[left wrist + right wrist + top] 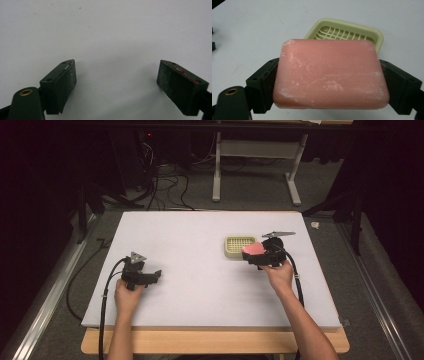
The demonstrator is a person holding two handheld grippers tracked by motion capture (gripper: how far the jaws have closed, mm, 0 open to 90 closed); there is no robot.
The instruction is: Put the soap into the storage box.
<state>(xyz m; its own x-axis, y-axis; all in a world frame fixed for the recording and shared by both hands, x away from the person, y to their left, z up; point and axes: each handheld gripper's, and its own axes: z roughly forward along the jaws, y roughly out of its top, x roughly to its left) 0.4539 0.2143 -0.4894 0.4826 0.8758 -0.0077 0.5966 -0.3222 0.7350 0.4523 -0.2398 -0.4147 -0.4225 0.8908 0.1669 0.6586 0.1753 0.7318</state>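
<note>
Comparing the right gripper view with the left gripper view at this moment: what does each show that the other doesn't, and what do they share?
The right gripper view has a pink soap bar clamped between its jaws, with a pale green soap dish just beyond it. The left gripper view has its two jaws standing wide apart with nothing between them. Both look down on the same white table surface.

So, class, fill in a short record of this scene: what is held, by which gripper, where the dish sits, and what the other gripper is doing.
held item: pink soap bar
holder: right gripper, jaws closed on the bar's two ends
soap dish: pale green, slatted, on the white table, just beyond the bar
left gripper: open, nothing between its jaws, over bare table
</note>
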